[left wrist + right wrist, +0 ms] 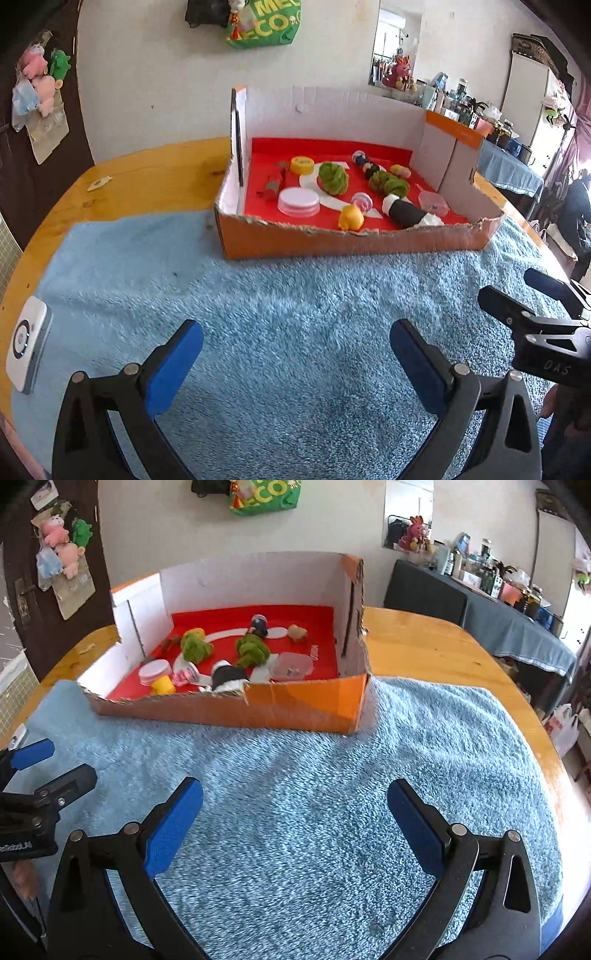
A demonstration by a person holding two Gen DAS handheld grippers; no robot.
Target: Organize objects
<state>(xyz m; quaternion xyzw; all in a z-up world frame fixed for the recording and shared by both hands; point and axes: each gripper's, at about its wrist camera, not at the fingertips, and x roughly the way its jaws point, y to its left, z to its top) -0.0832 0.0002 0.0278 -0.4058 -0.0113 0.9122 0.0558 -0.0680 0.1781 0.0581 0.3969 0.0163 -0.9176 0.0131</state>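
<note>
Left wrist view shows both the left hand-held gripper (295, 354) and right hand-held gripper (295, 816) spread empty, while the green yarn bundle (333, 178), probably light and squashy, lies in the cardboard box (354, 242), best pinched mid-body.

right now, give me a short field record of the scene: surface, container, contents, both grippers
surface: blue towel on a wooden table
container: orange cardboard box, red lining, near wall low
contents: two green yarn bundles, yellow duck, pink round lid, black-and-white roll, other small items
left gripper: open, empty, over the towel
right gripper: open, empty, over the towel
off the towel: white device at table edge
</note>
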